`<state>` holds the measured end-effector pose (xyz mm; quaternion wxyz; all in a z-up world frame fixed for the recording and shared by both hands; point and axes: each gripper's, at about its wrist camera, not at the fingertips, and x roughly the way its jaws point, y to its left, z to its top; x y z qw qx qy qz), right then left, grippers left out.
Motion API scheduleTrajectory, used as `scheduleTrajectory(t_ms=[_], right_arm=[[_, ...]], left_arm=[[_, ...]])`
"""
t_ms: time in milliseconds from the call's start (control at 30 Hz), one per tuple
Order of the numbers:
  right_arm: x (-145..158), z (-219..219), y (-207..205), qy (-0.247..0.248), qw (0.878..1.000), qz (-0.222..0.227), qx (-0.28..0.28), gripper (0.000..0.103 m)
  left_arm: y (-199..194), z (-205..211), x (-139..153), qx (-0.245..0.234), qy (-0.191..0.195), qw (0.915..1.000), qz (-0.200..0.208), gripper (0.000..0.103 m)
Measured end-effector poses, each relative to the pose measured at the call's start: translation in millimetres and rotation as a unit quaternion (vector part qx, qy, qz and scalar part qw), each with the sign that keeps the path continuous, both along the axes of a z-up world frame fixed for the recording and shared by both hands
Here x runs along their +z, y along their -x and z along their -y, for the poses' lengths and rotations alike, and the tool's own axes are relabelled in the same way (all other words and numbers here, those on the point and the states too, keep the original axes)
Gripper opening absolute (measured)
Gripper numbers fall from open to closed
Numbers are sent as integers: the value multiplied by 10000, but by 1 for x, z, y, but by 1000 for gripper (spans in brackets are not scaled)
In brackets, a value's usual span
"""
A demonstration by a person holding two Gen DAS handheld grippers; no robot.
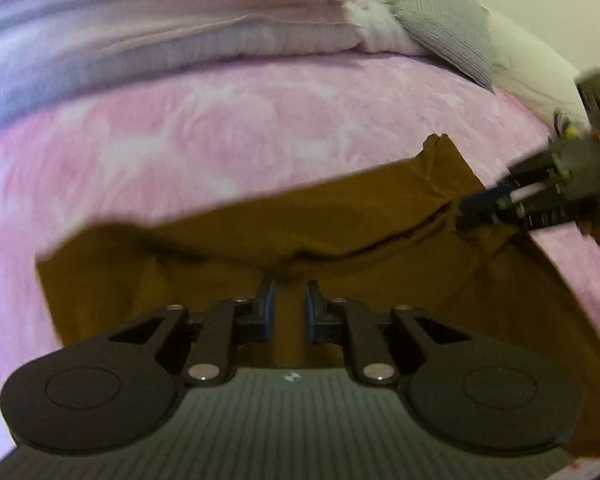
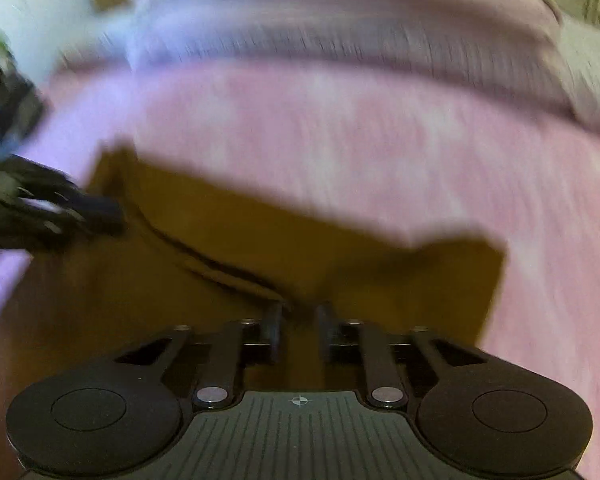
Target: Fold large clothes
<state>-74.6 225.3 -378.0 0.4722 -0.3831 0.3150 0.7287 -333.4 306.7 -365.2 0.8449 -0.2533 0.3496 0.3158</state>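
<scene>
Left wrist view: your left gripper [image 1: 290, 300] has its blue pads a narrow gap apart with brown cloth showing in the gap; whether the pads press on it, you cannot tell. Its tips sit at a raised fold of the brown garment [image 1: 340, 216], which spreads from 9 o'clock to 3 o'clock across the pink bed cover [image 1: 220, 128]. At 3 o'clock your right gripper [image 1: 480, 204] meets the garment's far edge. In the blurred right wrist view that gripper [image 2: 299, 320] also shows a narrow gap with cloth in it, grip unclear. Beyond, at 12 o'clock, lie stacked pink bedding [image 1: 180, 20] and a grey pillow [image 1: 444, 28].

One layer looks already turned over on itself, with a seam line between the grippers. Further folds seem left, and the edges are uneven.
</scene>
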Motion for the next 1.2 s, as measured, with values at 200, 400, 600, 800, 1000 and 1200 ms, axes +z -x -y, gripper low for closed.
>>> scheduleTrajectory(t_ms=[200, 400, 600, 800, 1000, 1200], right_arm=[[34, -11, 4, -871, 9898, -779, -810, 31], [-30, -39, 36, -476, 9969, 121, -622, 31], [3, -10, 48, -1210, 9904, 251, -621, 31], [-16, 48, 56, -468, 9944, 355, -880, 31], [-17, 161, 48, -254, 9932, 497, -1026, 31], [-8, 267, 29, 227, 9940, 493, -947, 31]], left_arm=[[3, -28, 26, 726, -350, 9939, 750, 12], [-35, -11, -27, 76, -733, 9969, -285, 12], [-27, 21, 2, 199, -924, 9955, 84, 12], [-14, 84, -12, 65, -352, 9992, -187, 12], [29, 186, -11, 287, 72, 9991, -315, 12], [83, 266, -3, 657, 527, 9938, -721, 12]])
